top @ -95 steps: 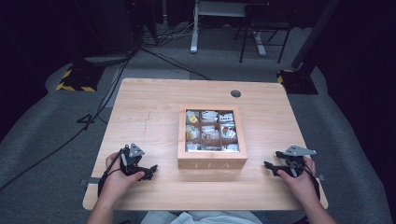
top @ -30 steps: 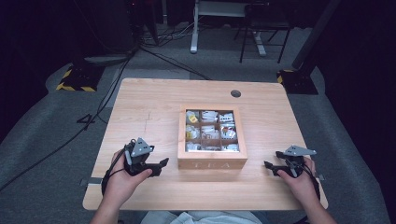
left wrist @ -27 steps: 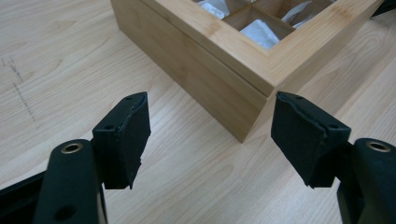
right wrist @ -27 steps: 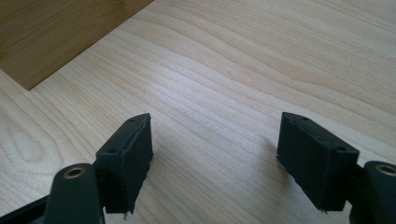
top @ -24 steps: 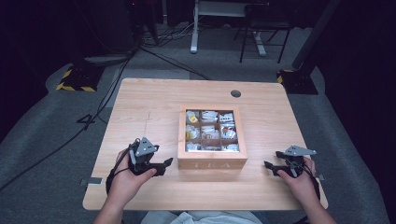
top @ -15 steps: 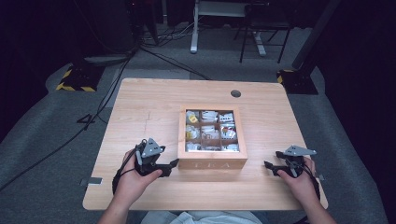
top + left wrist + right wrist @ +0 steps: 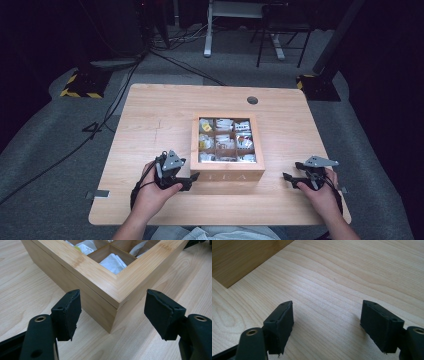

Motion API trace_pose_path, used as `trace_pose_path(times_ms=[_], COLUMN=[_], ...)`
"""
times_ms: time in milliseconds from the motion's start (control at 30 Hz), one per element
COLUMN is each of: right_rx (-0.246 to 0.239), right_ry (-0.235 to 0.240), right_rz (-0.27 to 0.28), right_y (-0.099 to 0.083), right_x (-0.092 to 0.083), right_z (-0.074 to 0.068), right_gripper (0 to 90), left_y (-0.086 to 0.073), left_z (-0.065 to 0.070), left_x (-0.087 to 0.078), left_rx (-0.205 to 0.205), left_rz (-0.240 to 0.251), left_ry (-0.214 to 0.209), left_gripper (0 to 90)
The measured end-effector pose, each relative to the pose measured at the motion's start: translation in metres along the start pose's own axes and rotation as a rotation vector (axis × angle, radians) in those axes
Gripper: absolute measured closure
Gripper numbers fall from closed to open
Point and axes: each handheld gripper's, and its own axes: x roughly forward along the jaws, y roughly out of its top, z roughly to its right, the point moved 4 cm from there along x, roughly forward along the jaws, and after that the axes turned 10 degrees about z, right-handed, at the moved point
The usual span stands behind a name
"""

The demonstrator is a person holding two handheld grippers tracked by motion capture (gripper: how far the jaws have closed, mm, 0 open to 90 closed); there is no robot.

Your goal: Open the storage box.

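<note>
A: Bamboo box, nine compartments of packets, sits right of centre on the pale wood table; roughly square, lettered front faces the person. Grey carpet, cables, dark room behind.

B: High view: left gripper at the box's near-left corner, right gripper well apart.

A: Left gripper view: jaws spread either side of that corner, not touching.

B: Right gripper view: jaws spread over bare table.
</note>
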Motion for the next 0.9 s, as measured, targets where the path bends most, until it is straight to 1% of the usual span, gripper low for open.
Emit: trace_pose_path(times_ms=[33, 100, 133, 200, 233, 367, 467, 667, 900], right_rx=[0.0, 0.0, 0.0, 0.0, 0.001, 0.0, 0.0, 0.0, 0.0], right_ry=[0.0, 0.0, 0.0, 0.0, 0.0, 0.0, 0.0, 0.0, 0.0], right_rz=[0.0, 0.0, 0.0, 0.0, 0.0, 0.0, 0.0, 0.0, 0.0], right_y=[0.0, 0.0, 0.0, 0.0, 0.0, 0.0, 0.0, 0.0, 0.0], right_x=[0.0, 0.0, 0.0, 0.0, 0.0, 0.0, 0.0, 0.0, 0.0], right_z=[0.0, 0.0, 0.0, 0.0, -0.0001, 0.0, 0.0, 0.0, 0.0001], right_gripper=[27.2, 27.1, 27.1, 27.2, 27.2, 27.2, 27.1, 27.2, 27.2], left_y=[-0.0009, -0.0021, -0.0025, -0.0029, -0.0037, -0.006, -0.0057, -0.0045, -0.0045], left_z=[0.0009, 0.0014, 0.0011, 0.0013, 0.0013, 0.0026, 0.0024, 0.0023, 0.0019], left_x=[0.0019, 0.0037, 0.0049, 0.0056, 0.0067, 0.0092, 0.0092, 0.0072, 0.004], left_rx=[-0.008, -0.009, 0.001, 0.002, 0.002, 0.005, 0.002, -0.007, 0.007], left_rz=[0.002, -0.002, -0.001, -0.002, 0.002, -0.008, -0.005, 0.002, -0.013], left_ry=[-0.006, -0.006, 0.001, 0.001, 0.002, -0.002, 0.005, 0.002, 0.001], left_gripper=[30.9, 31.2, 31.4, 32.3, 34.6, 39.9, 42.1, 45.2, 50.7])
